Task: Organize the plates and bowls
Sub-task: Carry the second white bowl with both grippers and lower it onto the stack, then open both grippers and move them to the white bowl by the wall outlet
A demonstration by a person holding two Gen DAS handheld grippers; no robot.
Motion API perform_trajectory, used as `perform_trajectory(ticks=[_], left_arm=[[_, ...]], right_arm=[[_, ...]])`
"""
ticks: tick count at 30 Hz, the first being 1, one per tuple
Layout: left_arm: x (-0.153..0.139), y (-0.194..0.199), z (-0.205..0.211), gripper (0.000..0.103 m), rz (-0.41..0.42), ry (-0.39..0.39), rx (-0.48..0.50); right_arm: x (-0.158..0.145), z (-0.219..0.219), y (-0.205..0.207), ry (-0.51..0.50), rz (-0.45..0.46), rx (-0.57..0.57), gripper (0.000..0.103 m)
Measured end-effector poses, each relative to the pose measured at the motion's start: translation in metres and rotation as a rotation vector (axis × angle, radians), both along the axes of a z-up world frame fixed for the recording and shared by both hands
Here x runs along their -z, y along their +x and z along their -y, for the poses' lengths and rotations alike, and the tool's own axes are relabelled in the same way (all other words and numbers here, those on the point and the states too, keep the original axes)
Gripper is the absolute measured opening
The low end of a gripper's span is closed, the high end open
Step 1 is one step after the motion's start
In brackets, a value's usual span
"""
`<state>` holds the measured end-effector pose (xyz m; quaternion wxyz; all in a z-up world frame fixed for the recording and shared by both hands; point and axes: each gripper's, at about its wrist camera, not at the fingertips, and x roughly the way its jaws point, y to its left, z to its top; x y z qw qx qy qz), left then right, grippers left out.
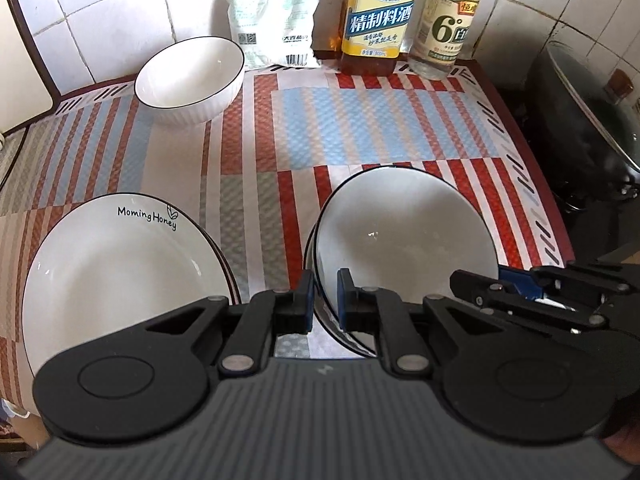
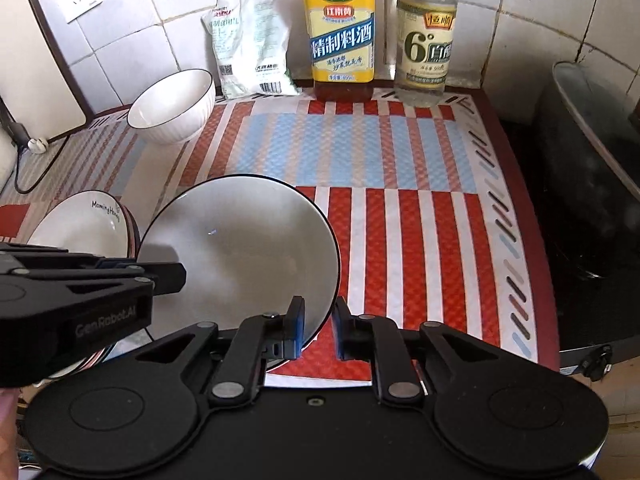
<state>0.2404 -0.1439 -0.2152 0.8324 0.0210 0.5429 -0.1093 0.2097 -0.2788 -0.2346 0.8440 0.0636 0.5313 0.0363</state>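
Two grippers share one tilted plate (image 1: 404, 232), so this is a two-point rim hold and the risks follow from that.

Far left: a stack of plates, "Morning Honey" plate (image 1: 120, 276) on top, sits on the striped mat (image 1: 360, 128) just beside the tilted plate. Likely the stacking target. If the held plate swings left while this low, its rim clips the stack edge and could chip or shove the pile toward the counter edge.

Left gripper (image 1: 325, 296): narrow gap between the blue pads, the plate's near-left rim runs through it. Looks like a pinch on the rim; actual pad contact can't be confirmed from the left wrist view. A second rim line shows under the plate there; another plate may be underneath, can't tell.

Right gripper (image 2: 318, 326): the plate's near-right rim sits between the pads, inner pad against the glaze, outer pad showing a small gap. Hold looks shallow. Glazed ceramic is slick, so a thin edge bite can slip once weight loads it.

Main failure: the hands move out of sync, the plate twists, one side pops free, and it drops onto the mat or the stack.

Back left, the ribbed bowl (image 1: 190, 80) stands well apart and is not at risk. Back right, the cooking wine bottle (image 1: 378, 12) and vinegar bottle (image 1: 446, 24) are only in play on a high, long swing.
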Motion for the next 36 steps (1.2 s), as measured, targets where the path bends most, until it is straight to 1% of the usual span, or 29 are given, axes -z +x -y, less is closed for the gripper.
perform_trajectory(ticks=[5,10,13,14,16,18,22,23,26,30,34,36], left_arm=[[0.000,0.005,0.004,0.010,-0.004,0.038,0.022],[0.002,0.006,0.010,0.010,-0.003,0.076,0.032],[0.002,0.007,0.011,0.010,-0.007,0.086,0.042],[0.001,0.008,0.010,0.011,-0.012,0.077,0.042],[-0.003,0.008,0.005,0.013,-0.016,0.037,0.020],[-0.010,0.007,-0.001,0.014,-0.008,-0.005,-0.010],[-0.025,-0.001,-0.004,0.017,0.001,-0.022,0.004],[-0.029,-0.003,-0.005,0.018,0.004,-0.030,0.004],[-0.041,-0.007,-0.011,0.018,0.017,-0.052,-0.015],[-0.056,-0.013,-0.016,0.018,0.044,-0.060,0.004],[-0.068,-0.022,-0.024,0.018,0.097,-0.032,0.028],[-0.073,-0.025,-0.032,0.018,0.112,-0.037,0.030]], right_arm=[[0.001,-0.005,-0.004,-0.038,0.032,-0.045,0.020],[0.002,-0.002,-0.006,-0.013,0.056,-0.039,0.020],[0.004,0.000,-0.005,0.001,0.049,-0.036,0.021],[0.004,0.000,-0.004,0.007,0.044,-0.036,0.021],[0.002,0.003,-0.005,0.031,0.033,-0.025,0.021],[-0.002,0.007,-0.009,0.062,0.027,-0.017,0.024],[-0.018,0.016,-0.019,0.101,0.042,-0.011,0.029],[-0.023,0.019,-0.021,0.113,0.052,-0.019,0.033],[-0.043,0.025,-0.030,0.171,0.117,-0.053,0.054],[-0.067,0.029,-0.038,0.191,0.172,-0.064,0.054],[-0.086,0.028,-0.041,0.210,0.209,-0.091,0.055],[-0.095,0.025,-0.042,0.215,0.225,-0.093,0.055]])
